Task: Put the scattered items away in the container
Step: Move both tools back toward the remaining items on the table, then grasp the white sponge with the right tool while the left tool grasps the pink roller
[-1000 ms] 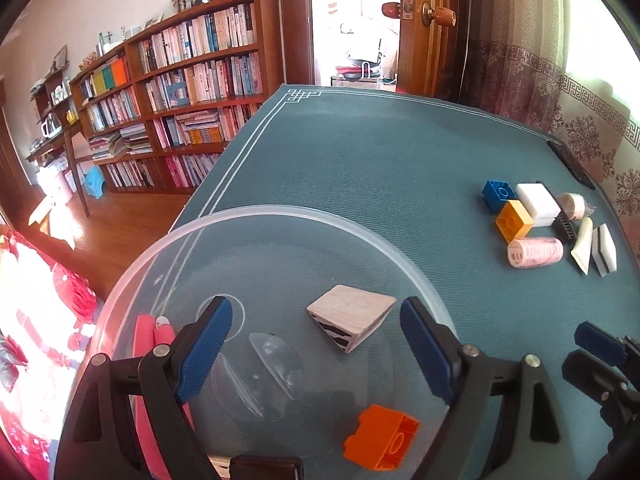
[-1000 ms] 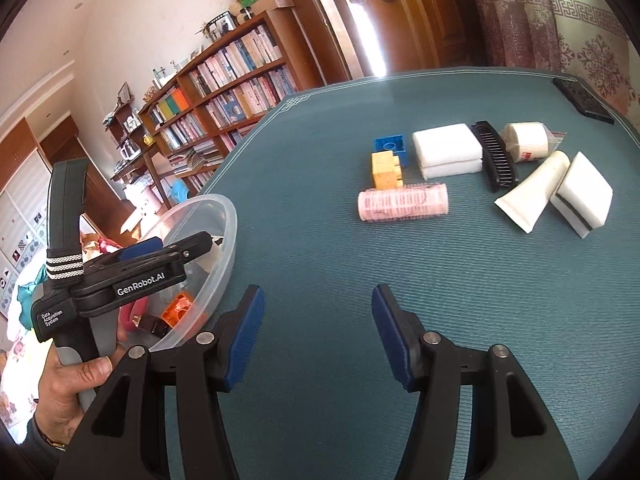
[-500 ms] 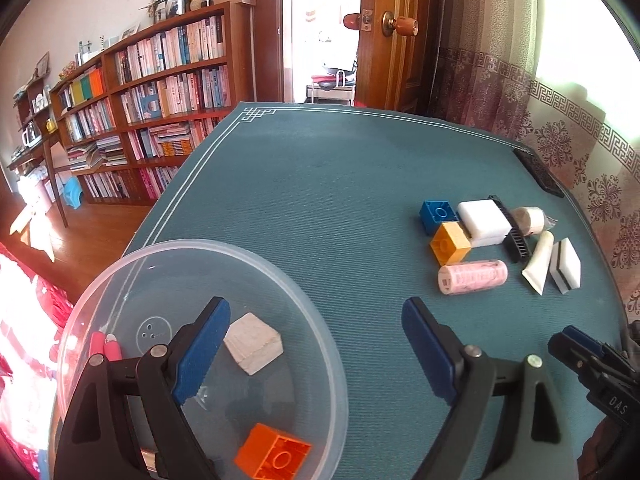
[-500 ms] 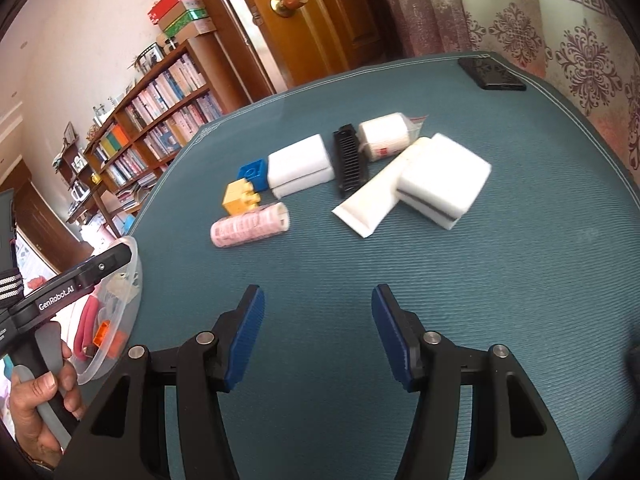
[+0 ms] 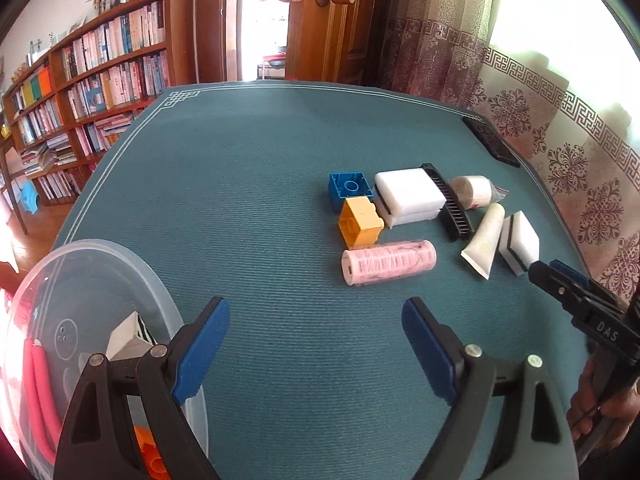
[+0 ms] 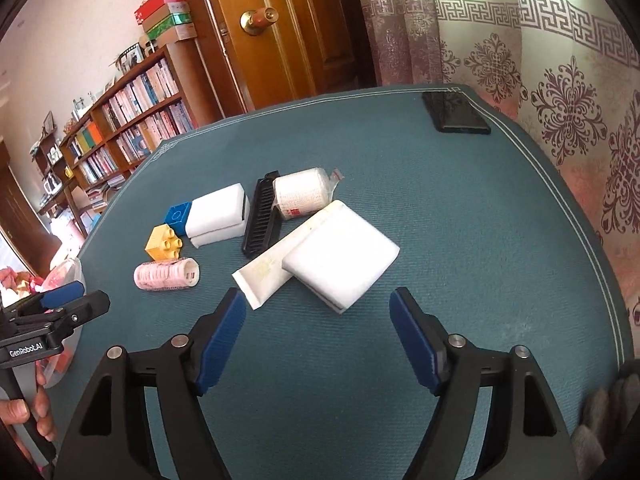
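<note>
Bookshelves (image 5: 100, 76) and a wooden door (image 6: 288, 32) stand behind the teal desk (image 5: 248, 184), where blocks, sponges, a comb, a tube and a pink roll (image 5: 388, 262) lie clustered (all apart from the bowl). Both tools, left (image 5: 316, 344) and right (image 6: 318, 340), are spread wide, empty. At the desk's left edge the clear bowl (image 5: 156, 292) contains a wedge (image 5: 128, 336) and an orange block (image 5: 148, 452).

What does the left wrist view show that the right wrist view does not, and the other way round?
Only the left wrist view looks into the bowl: a white wedge, pink tubes and an orange brick lie inside. Only the right wrist view shows the studs of the yellow brick and the whole black phone. Both show the pink roll, comb, tube, sponges, and open grippers.
</note>
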`<state>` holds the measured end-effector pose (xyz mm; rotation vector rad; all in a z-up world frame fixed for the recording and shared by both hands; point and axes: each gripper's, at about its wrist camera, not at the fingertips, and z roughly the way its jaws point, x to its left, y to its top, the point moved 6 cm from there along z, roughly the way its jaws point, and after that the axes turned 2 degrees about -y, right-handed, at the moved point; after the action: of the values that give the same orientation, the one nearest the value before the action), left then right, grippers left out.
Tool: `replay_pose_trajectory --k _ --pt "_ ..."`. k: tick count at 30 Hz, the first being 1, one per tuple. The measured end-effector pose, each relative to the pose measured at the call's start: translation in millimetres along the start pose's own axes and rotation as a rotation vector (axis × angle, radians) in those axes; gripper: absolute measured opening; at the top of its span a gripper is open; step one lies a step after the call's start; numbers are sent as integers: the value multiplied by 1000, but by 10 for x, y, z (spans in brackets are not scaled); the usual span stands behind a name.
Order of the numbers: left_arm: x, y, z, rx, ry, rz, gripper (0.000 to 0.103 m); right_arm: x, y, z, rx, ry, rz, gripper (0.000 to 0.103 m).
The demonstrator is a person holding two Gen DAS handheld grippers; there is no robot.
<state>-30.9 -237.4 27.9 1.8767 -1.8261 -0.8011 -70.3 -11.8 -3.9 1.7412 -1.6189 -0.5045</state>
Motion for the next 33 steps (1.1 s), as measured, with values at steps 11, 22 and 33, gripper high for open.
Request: replay_pose_trajectory --k 11,22,33 --pt "-165 29 210 40 -45 -20 91 -93 164 298 11 -19 -63 78" --pt "-383 134 551 70 -82 -100 91 -131 152 367 9 4 -46 77" --pt "-459 217 704 49 -10 -75 91 -174 156 327 -16 -4 -22 71"
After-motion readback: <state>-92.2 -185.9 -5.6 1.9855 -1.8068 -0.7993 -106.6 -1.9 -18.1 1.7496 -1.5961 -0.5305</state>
